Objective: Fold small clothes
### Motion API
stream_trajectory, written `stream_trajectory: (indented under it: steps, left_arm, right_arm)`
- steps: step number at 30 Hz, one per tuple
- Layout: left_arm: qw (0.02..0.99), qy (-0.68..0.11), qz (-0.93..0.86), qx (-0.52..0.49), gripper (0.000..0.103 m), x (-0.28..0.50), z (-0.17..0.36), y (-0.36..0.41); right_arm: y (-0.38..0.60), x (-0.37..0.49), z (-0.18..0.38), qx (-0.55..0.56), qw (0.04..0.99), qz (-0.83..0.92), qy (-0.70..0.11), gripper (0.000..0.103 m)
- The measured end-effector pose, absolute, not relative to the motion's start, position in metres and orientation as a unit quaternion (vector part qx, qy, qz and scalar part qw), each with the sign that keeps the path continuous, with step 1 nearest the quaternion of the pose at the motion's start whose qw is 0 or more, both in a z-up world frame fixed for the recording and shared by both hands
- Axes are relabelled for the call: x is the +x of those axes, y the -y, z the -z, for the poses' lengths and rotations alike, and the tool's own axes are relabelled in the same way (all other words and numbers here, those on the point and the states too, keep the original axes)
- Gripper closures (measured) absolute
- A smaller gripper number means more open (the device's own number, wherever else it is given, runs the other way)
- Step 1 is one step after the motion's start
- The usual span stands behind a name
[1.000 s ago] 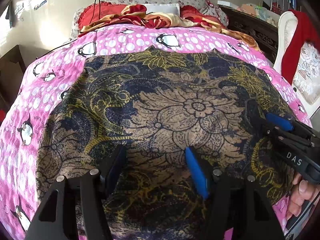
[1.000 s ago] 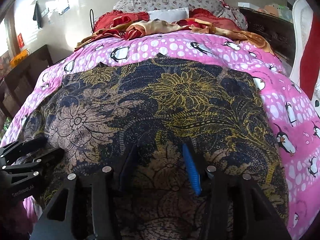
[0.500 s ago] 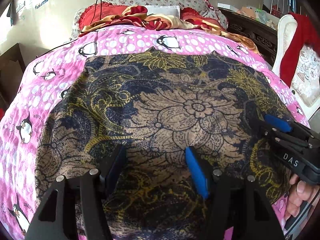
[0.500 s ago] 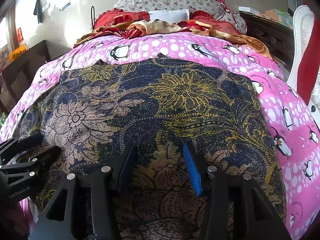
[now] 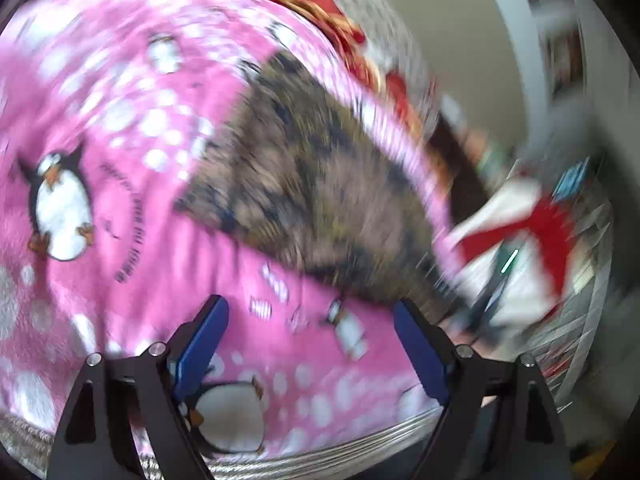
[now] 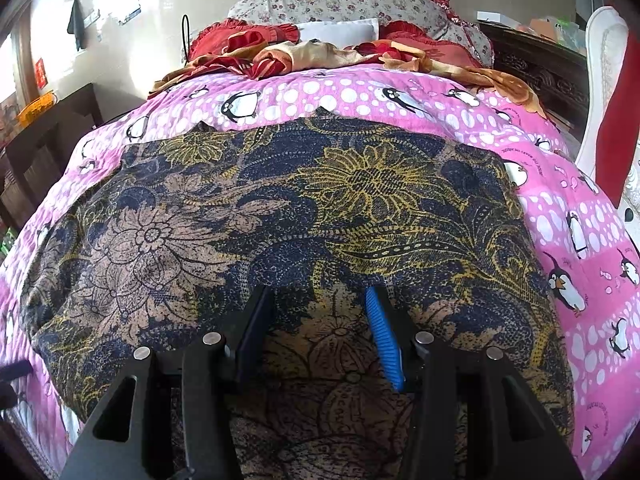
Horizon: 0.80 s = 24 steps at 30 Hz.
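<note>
The left gripper (image 5: 308,312) hung with its jaws spread wide, gripping nothing, above the pink penguin blanket (image 5: 120,168); that view was badly blurred. The dark floral cloth (image 6: 280,232) lay spread flat across the blanket, its far edge short of the red and orange bedding (image 6: 288,56). The right gripper (image 6: 320,304) was over the cloth's near part, jaws parted, nothing clamped between them.

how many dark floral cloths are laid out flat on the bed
1: the dark floral cloth spread across the pink penguin blanket, under the right gripper. The crumpled heap by the pillows may hide more.
</note>
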State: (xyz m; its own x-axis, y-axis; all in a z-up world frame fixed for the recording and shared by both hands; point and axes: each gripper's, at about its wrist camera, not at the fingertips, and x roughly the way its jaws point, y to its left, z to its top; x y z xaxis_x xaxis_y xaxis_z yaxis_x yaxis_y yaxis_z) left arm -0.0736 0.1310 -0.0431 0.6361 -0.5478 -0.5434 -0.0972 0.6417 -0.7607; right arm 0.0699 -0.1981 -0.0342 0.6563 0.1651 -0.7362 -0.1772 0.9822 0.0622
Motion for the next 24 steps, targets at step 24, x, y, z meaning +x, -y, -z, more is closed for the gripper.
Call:
stream_trajectory:
  steps: [24]
  left_arm:
    - [0.712, -0.459, 0.13, -0.515, 0.033, -0.028, 0.056, -0.133]
  right_arm:
    - [0.198, 0.069, 0.033, -0.005, 0.91, -0.094, -0.403, 0.049]
